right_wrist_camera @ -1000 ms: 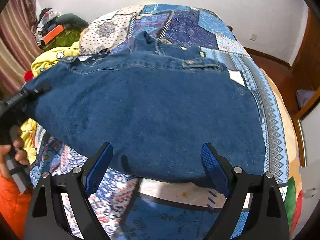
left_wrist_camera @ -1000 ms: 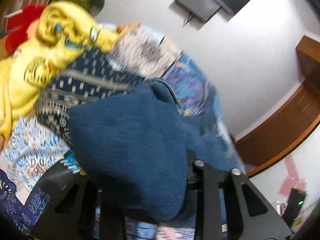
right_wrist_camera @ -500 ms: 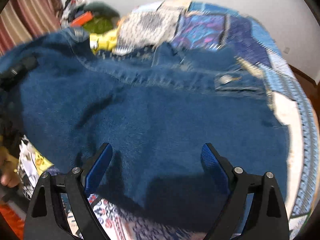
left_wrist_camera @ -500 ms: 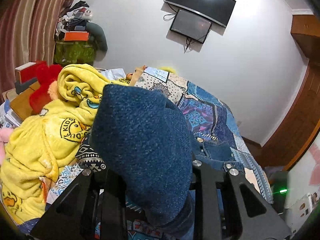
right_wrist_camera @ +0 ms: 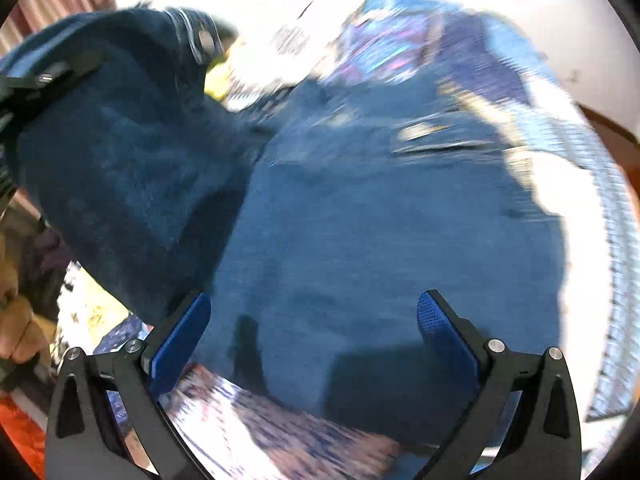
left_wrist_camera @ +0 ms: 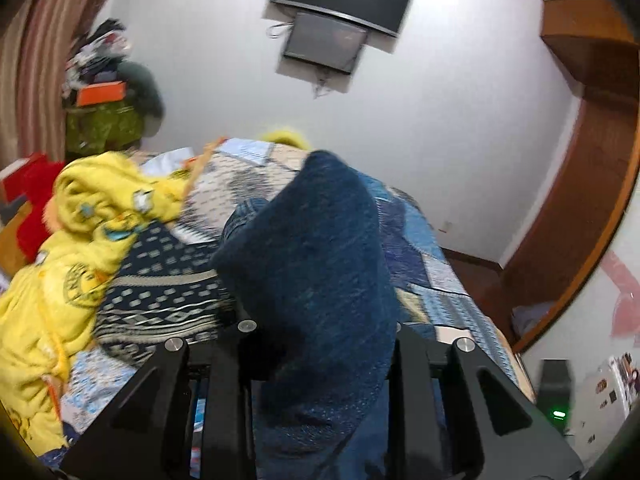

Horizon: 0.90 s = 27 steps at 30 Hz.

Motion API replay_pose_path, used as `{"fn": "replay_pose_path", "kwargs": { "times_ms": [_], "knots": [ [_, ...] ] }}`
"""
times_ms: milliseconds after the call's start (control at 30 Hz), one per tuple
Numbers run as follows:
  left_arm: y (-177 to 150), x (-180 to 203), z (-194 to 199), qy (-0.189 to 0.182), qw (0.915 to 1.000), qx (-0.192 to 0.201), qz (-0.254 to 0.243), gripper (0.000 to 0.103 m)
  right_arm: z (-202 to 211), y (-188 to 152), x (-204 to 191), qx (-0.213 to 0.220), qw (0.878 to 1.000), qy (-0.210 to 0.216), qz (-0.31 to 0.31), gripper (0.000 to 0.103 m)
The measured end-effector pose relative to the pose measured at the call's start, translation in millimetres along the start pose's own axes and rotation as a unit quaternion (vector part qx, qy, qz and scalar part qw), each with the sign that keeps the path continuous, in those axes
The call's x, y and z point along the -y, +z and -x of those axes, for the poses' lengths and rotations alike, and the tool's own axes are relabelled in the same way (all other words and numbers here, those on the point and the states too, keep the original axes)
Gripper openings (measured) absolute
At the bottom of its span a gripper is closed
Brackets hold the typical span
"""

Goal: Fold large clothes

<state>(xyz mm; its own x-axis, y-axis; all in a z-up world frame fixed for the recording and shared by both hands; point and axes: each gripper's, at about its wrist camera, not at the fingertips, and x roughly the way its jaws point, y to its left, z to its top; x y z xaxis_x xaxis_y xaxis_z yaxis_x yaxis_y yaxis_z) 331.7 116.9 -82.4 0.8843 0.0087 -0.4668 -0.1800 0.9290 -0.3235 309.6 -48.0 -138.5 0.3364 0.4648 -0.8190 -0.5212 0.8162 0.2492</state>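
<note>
The left claw (left_wrist_camera: 320, 344) is clamped on a bunched fold of the blue denim garment (left_wrist_camera: 316, 264), lifting it above the patchwork bed (left_wrist_camera: 420, 256) while the rest of the denim lies spread on that bed. The right claw (right_wrist_camera: 312, 320) gapes wide with nothing between its blue pads (right_wrist_camera: 438, 320), hovering over the spread denim. A yellow blanket (left_wrist_camera: 60, 264) is heaped on the bed beside the denim.

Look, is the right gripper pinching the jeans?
No, the right gripper is wide open, its blue pads apart above the jeans.
</note>
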Motion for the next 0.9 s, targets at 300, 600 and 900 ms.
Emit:
{"fn": "replay_pose_path", "kwargs": {
  "times_ms": [300, 600, 900],
  "knots": [
    [-42, 139, -37, -0.078, 0.9883, -0.054, -0.119, 0.024, 99, -49, 101, 0.074, 0.987, -0.105, -0.100, 0.103],
    [-145, 183, -69, -0.108, 0.9328, -0.225, -0.260, 0.029, 120, -81, 156, 0.064, 0.973, -0.156, -0.159, 0.103],
    [-146, 176, -38, -0.163, 0.9169, -0.275, -0.239, 0.067, 139, -96, 152, 0.068, 0.971, -0.171, -0.154, 0.103]
  ]
}}
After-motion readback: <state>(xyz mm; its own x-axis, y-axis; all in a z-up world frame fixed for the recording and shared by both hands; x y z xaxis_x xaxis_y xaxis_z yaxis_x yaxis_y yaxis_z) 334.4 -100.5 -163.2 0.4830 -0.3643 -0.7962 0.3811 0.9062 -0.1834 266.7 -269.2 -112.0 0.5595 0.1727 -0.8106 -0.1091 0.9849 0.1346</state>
